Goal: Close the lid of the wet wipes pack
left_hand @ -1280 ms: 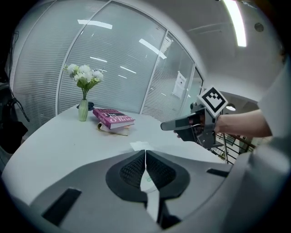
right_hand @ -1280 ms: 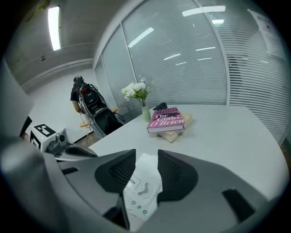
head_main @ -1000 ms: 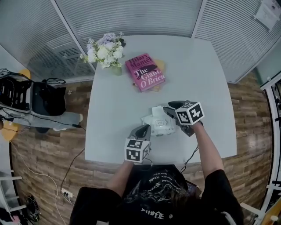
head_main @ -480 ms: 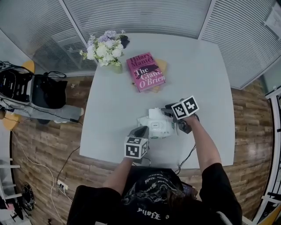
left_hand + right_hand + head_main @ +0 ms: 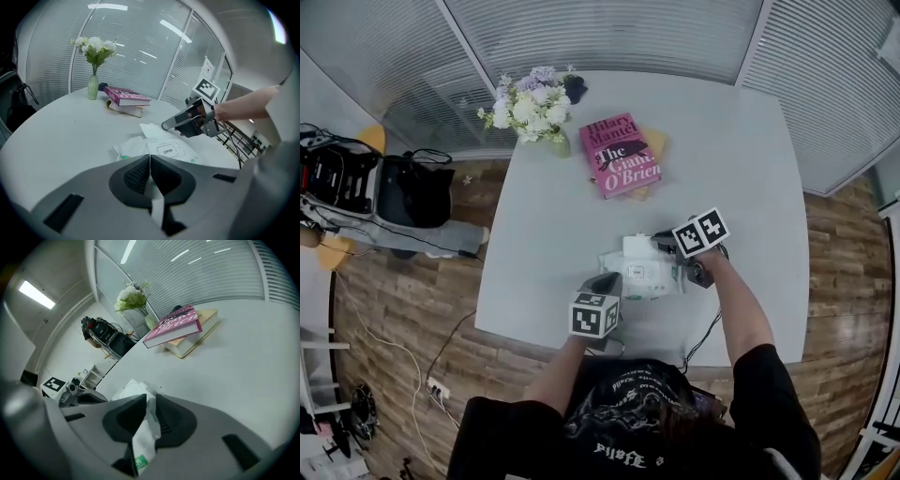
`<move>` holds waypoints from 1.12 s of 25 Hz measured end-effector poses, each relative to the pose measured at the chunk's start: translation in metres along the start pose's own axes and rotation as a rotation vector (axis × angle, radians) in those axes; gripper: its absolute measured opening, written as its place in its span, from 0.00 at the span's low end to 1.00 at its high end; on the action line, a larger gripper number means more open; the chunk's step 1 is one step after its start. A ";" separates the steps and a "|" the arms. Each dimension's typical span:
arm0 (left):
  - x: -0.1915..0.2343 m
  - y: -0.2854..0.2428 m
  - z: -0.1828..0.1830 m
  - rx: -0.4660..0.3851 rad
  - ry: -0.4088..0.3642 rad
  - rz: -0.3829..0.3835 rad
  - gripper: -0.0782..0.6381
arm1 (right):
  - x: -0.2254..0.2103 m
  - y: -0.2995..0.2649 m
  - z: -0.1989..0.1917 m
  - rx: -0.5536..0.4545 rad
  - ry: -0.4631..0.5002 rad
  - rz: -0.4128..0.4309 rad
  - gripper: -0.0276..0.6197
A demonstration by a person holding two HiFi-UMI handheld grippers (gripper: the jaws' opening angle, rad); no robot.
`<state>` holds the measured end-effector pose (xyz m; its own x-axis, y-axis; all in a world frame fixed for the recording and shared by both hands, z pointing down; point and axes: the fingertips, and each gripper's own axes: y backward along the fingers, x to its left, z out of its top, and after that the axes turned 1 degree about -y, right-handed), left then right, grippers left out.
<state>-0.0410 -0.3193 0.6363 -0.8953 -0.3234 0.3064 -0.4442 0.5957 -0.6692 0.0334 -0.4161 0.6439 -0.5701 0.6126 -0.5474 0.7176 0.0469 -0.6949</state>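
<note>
Your right gripper (image 5: 664,242) and left gripper (image 5: 606,281) have come down in the head view, and the wet wipes pack (image 5: 645,274) now lies on the table (image 5: 553,225). Left gripper view: jaws pinched narrow on the pack's near edge; the lid (image 5: 168,150) looks down, but its seating is unclear. Right gripper view: jaws have just been closing on the pack's film and now pinch it; the lid is hidden.
</note>
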 end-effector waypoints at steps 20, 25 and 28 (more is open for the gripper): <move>0.005 -0.004 -0.003 0.023 0.040 -0.026 0.12 | 0.038 0.027 0.008 -0.087 0.161 0.054 0.08; 0.003 -0.005 -0.003 0.008 0.032 -0.022 0.12 | 0.051 0.035 0.001 -0.105 0.259 0.012 0.08; 0.005 -0.004 -0.004 0.004 0.039 -0.021 0.12 | 0.061 0.035 -0.004 -0.108 0.323 -0.006 0.09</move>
<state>-0.0436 -0.3206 0.6433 -0.8863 -0.3074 0.3464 -0.4632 0.5861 -0.6648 0.0252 -0.3744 0.5881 -0.4304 0.8295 -0.3559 0.7628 0.1234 -0.6348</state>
